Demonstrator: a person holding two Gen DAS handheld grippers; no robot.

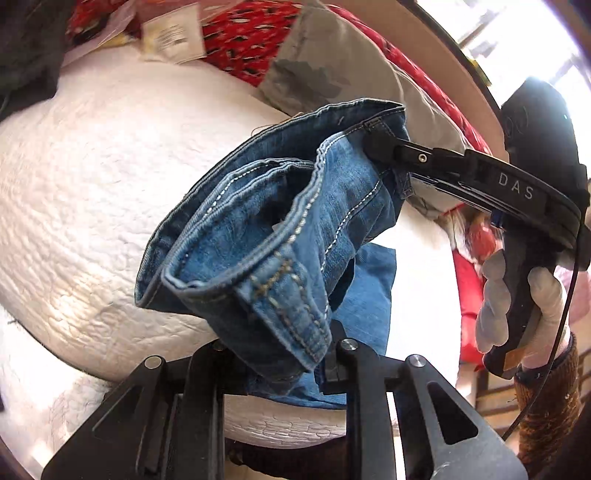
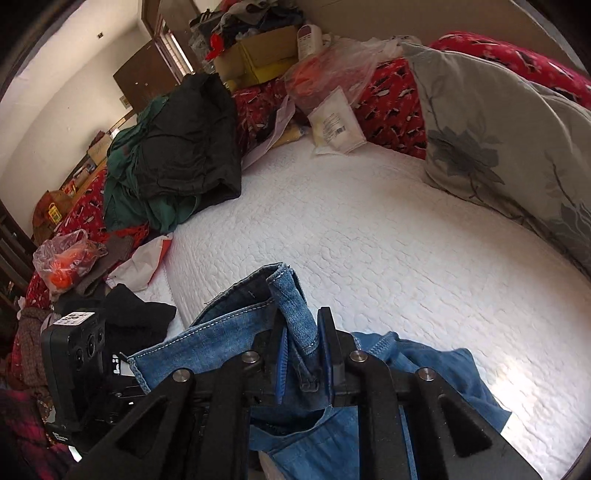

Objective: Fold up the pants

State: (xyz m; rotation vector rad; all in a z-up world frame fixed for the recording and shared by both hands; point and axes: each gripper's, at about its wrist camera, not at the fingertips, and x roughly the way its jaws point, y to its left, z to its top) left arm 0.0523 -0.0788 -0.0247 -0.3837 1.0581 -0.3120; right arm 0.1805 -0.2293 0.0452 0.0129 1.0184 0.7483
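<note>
the blue jeans hang over the white quilt, both the left gripper and the right gripper pinching their waistband. ahead of the right gripper lies a dark clothes pile; only the left view shows the gloved hand.

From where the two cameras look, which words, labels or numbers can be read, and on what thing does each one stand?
"DAS": white letters on the black arm of the right gripper.
White packet on the bed: barcode and print, too small to read.
Black camera unit at lower left: white labels, blurred, not readable.
Paper tag: blurred, not readable.
</note>
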